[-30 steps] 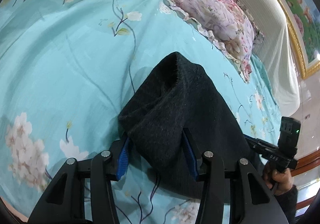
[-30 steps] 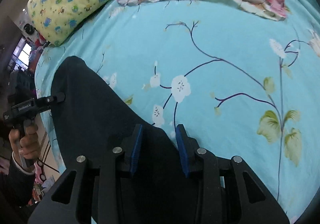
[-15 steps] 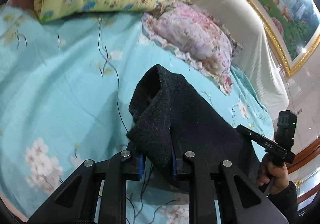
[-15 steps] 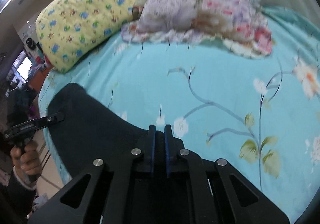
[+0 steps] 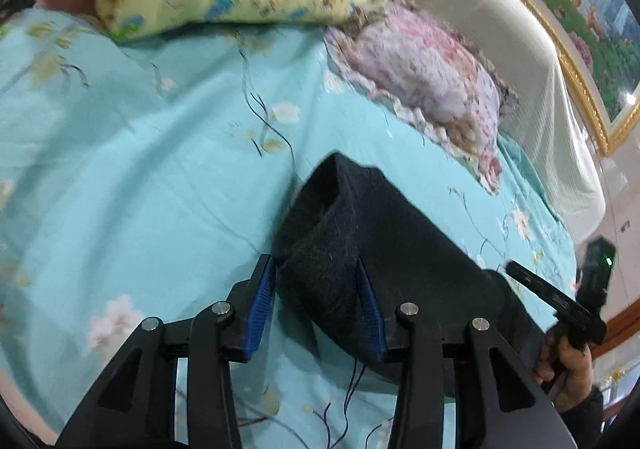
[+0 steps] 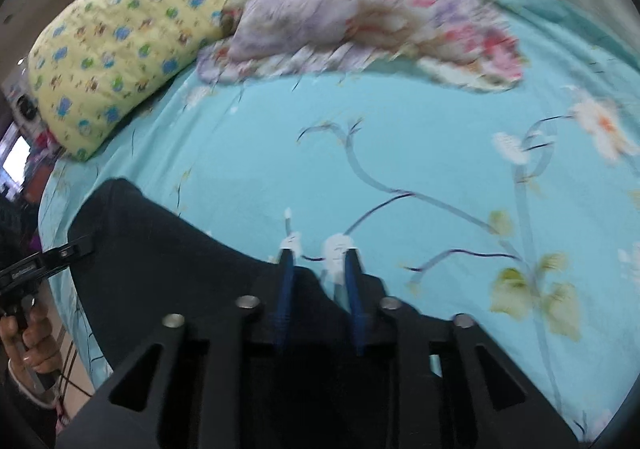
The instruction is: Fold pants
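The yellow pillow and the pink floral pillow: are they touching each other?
Touching. The right wrist view shows the yellow pillow pressed against the pink floral pillow with no teal sheet visible between them where they meet.

Soft, even indoor light over both views, with a soft shadow under the dark pants. A bright glare spot sits on the framed picture at the far right of the left view. Motion blur smears the floral pillow and the sheet's flowers in the right view. Fisheye bending curves everything, and the corners go black.
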